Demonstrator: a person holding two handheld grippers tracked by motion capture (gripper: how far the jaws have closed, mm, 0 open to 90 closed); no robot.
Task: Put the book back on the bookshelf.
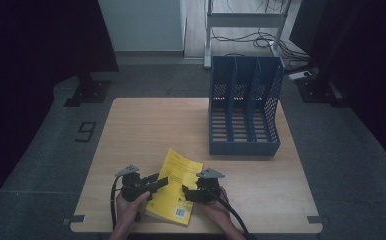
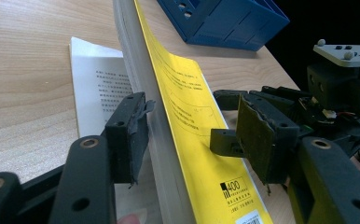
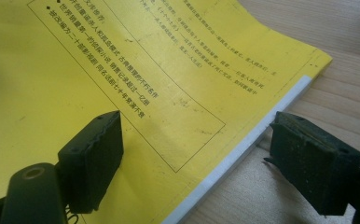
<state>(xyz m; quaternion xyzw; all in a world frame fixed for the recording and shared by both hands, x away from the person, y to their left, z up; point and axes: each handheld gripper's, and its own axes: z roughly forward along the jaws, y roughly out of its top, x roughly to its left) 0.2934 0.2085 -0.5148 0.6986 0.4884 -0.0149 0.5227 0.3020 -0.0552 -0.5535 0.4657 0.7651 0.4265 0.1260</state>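
With your left gripper (image 2: 187,135) jaws spread around the yellow book (image 2: 183,116) but not clamped and your right gripper (image 3: 192,158) likewise open at its edge, the lifted book can slip and fall back onto the table (image 1: 146,125).

surface: wooden table (image 1: 146,130) | on it: yellow book (image 1: 176,187) near front edge, blue file rack (image 1: 243,112) at back right

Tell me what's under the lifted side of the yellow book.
Under the raised edge of the yellow book, the left gripper view shows one white printed page lying flat on the wooden table. Whatever is beneath the book's low side is covered.
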